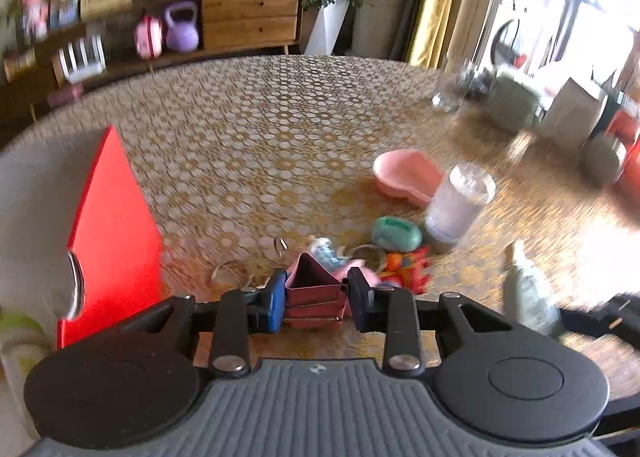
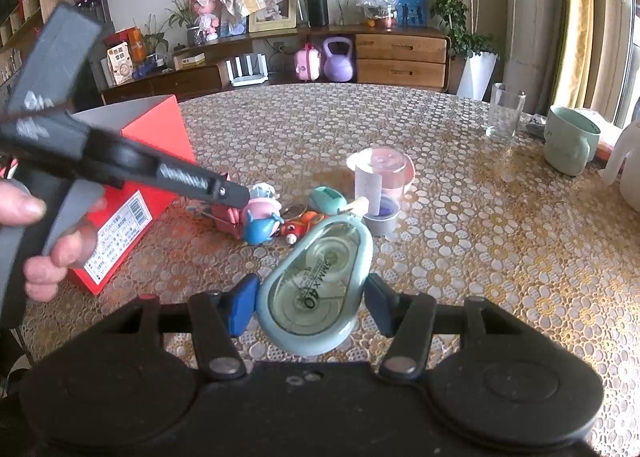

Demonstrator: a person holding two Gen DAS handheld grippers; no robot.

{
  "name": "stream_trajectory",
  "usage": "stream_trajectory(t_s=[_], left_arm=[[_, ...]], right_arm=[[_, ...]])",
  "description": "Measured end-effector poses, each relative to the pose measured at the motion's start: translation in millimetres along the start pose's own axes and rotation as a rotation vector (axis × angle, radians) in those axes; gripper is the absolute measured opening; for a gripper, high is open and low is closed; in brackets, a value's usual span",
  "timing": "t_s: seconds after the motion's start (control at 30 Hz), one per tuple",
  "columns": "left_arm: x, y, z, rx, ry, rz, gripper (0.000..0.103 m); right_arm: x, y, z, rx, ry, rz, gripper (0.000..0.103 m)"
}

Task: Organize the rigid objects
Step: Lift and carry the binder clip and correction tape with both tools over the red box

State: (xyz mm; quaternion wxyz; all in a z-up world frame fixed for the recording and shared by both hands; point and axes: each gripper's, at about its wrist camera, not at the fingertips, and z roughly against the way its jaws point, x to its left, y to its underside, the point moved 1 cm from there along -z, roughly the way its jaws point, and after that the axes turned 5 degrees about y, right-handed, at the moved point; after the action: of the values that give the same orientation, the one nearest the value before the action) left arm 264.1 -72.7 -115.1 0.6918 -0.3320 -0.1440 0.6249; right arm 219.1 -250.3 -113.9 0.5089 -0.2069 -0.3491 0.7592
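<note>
Two claws are busy at once over the lace-patterned surface (image 2: 460, 241). The right claw (image 2: 310, 303) is closed on a pale green correction tape dispenser (image 2: 316, 289), its blue pads pressing the broad sides and the nose of the dispenser pointing away toward the clutter. The left claw (image 1: 316, 299) is narrowed around a pink binder clip (image 1: 316, 293) at the near edge of the pile; the pads sit against the clip's sides, so it looks gripped, though the view is blurred and I cannot tell whether the clip is off the surface.

What remains of the pile lies just beyond: a small pig figure (image 2: 262, 203), a blue whale toy (image 2: 260, 227), an orange toy (image 2: 298, 227), a second green dispenser (image 2: 328, 199) and a clear lidded jar (image 2: 378, 187). An open red box (image 2: 132, 193) stands just to the left of the pile.

My reading is that the step in hand is picking, one piece per claw. The next move calls for lifting the clip clear without dragging its neighbours, then carrying it left over the box wall. The box is the likely destination, though nothing confirms that.
</note>
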Motion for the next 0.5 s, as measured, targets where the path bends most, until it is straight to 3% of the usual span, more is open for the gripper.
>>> stream_trajectory(t_s=[0.1,0.3,0.37,0.5], left_arm=[[14,-6,10,0.026,0.126,0.153,0.031],[30,-12,22,0.067,0.286,0.325,0.031],[28,-13,26,0.065,0.335,0.348,0.031],[13,-16,33,0.062,0.35,0.314,0.031]], right_arm=[[-2,-1,3,-0.009,0.006,-0.007,0.057],[-5,-2,7,-0.016,0.015,-0.007,0.057],[-6,-1,8,-0.015,0.018,-0.006,0.057],[-5,0,12,-0.014,0.023,-0.004,0.057]])
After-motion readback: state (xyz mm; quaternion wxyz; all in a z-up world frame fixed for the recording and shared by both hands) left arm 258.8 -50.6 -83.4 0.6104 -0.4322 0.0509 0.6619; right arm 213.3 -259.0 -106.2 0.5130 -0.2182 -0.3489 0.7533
